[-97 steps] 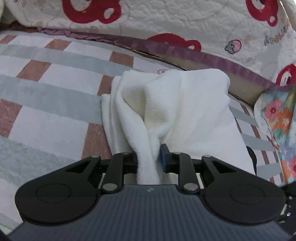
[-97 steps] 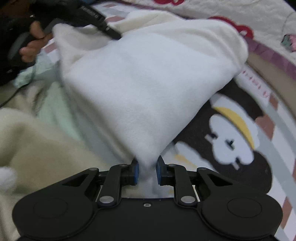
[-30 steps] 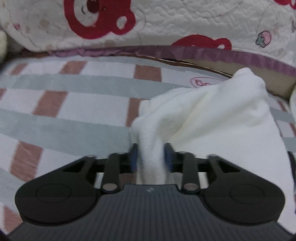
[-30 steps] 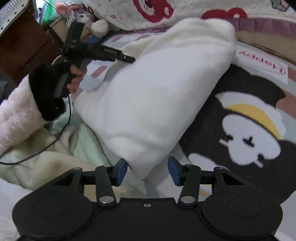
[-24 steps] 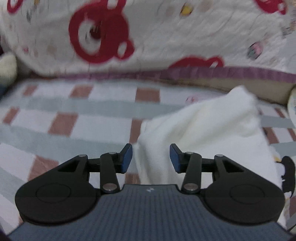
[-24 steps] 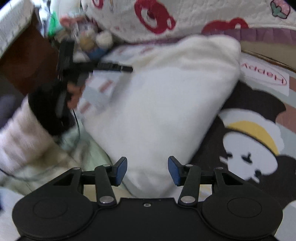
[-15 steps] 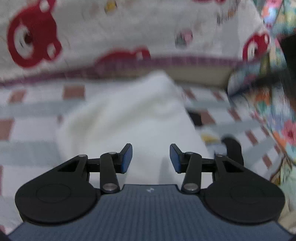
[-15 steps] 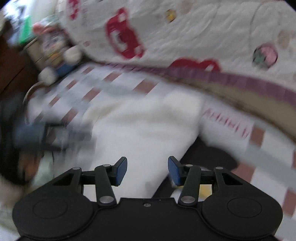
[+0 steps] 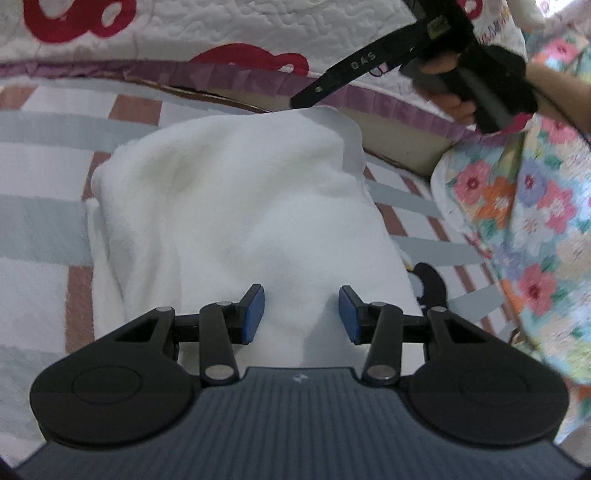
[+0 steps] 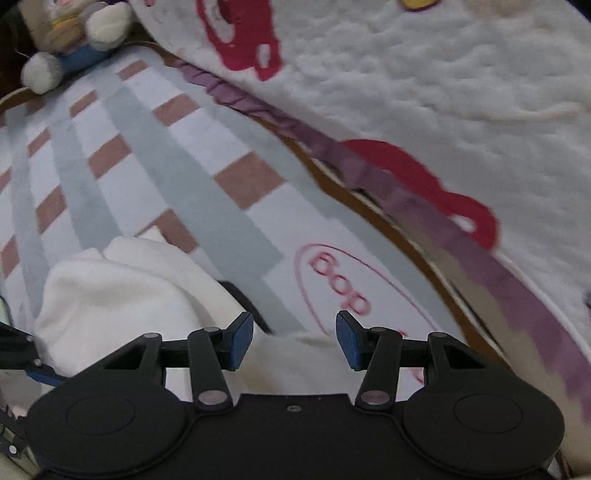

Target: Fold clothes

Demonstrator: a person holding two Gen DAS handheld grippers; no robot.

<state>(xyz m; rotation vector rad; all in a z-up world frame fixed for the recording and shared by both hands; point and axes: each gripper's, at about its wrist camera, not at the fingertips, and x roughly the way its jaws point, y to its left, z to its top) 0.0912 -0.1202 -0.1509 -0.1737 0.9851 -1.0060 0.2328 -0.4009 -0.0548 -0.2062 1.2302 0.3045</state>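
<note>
A white fleece garment [image 9: 236, 206] lies folded on the striped blanket [image 9: 44, 155]. My left gripper [image 9: 301, 314] hovers open over its near edge, the blue pads apart with only fleece below them. In the left wrist view a person's hand [image 9: 450, 99] holds the right tool, and one of its black fingers [image 9: 354, 66] points at the garment's far right corner. My right gripper [image 10: 294, 339] is open and holds nothing. It looks steeply down on the garment's far edge [image 10: 122, 295] and the pink lettering [image 10: 340, 280] on the blanket.
A quilt with red bears [image 9: 221, 22] and a purple hem [image 10: 369, 177] banks up behind the blanket. Floral fabric [image 9: 517, 221] lies along the right side. A plush toy [image 10: 66, 33] sits at the far left corner.
Both grippers have let go of the white garment, the right before the left. The left view has swung to the right. The right gripper has travelled across to the garment's far corner.
</note>
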